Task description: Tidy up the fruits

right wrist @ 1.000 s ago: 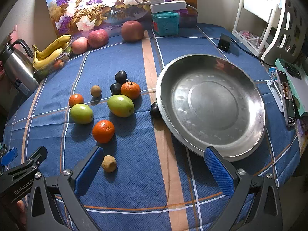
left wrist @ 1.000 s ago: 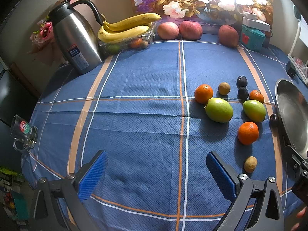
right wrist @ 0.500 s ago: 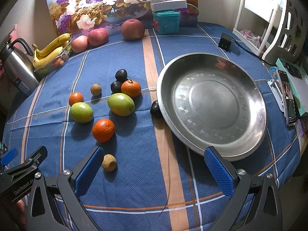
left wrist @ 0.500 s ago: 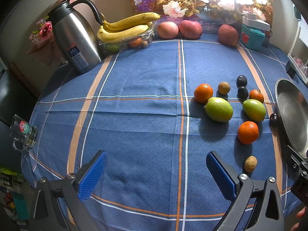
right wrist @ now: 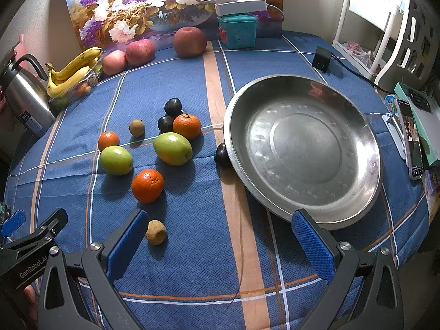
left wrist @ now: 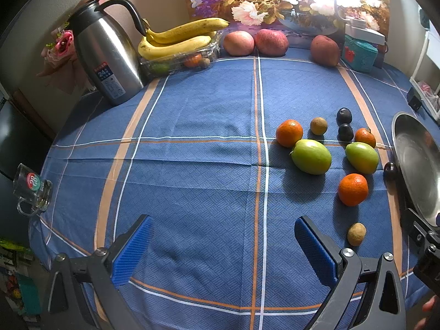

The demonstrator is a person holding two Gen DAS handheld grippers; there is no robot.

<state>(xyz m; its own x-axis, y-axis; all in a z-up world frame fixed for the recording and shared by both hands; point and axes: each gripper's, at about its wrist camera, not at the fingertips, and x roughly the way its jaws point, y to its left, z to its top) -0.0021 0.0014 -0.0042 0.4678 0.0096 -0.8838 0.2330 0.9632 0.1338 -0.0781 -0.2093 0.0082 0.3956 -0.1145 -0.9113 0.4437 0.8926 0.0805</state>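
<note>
Loose fruit lies on the blue cloth left of a large empty steel bowl [right wrist: 302, 148]: two green mangoes [right wrist: 172, 148] [right wrist: 116, 160], three oranges [right wrist: 147, 185] [right wrist: 187, 126] [right wrist: 108, 140], dark plums [right wrist: 173, 106], one plum [right wrist: 221, 154] against the bowl, and two small brown fruits [right wrist: 156, 232] [right wrist: 136, 127]. My right gripper [right wrist: 220, 244] is open and empty over the front edge, its left finger beside the near brown fruit. My left gripper [left wrist: 221, 249] is open and empty, left of the fruit [left wrist: 311, 156].
At the back stand a steel thermos [left wrist: 106, 55], bananas on a plastic tray [left wrist: 178, 38], three red apples [left wrist: 271, 42], a teal box [right wrist: 238, 31] and a flower painting. A glass mug [left wrist: 33, 189] sits at the left edge. A phone and boxes [right wrist: 412, 137] lie at right.
Both views have shifted very slightly; the grippers stay open and no fruit has moved.
</note>
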